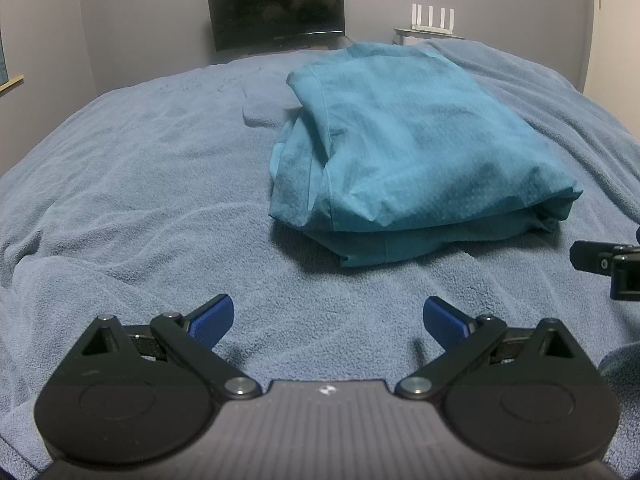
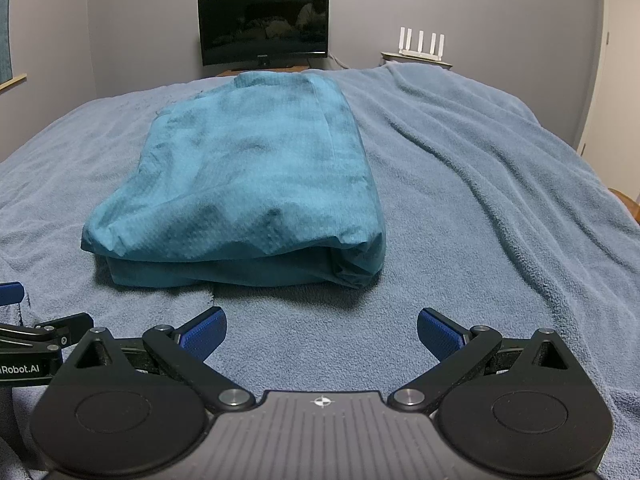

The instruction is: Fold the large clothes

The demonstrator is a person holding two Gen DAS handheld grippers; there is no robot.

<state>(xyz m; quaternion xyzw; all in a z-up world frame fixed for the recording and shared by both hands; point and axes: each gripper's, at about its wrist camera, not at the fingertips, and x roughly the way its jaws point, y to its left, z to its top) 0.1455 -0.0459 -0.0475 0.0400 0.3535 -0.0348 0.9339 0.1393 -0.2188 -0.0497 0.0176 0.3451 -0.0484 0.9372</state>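
Teal garment (image 2: 248, 176) folded into thick rumpled rectangular stack, crinkly thin fabric, lying mid-bed on fuzzy blue terry blanket (image 2: 480, 200), left gripper (image 1: 328, 316) spread wide, holding nothing, right gripper (image 2: 322, 328) spread wide, holding nothing, both near stack's front edge, ribbed blue pads (image 2: 440, 338)

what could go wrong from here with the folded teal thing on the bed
1. The folded teal fabric garment looks puffy, its top layer bulging over the lower one at the near edge, so it may spring open or slump if nudged.
2. The soft, wrinkled grey-blue fleece blanket beneath could drag along if either open hand-held gripper, left or right, scoops under that edge.
3. The two grippers sit close together and could bump.
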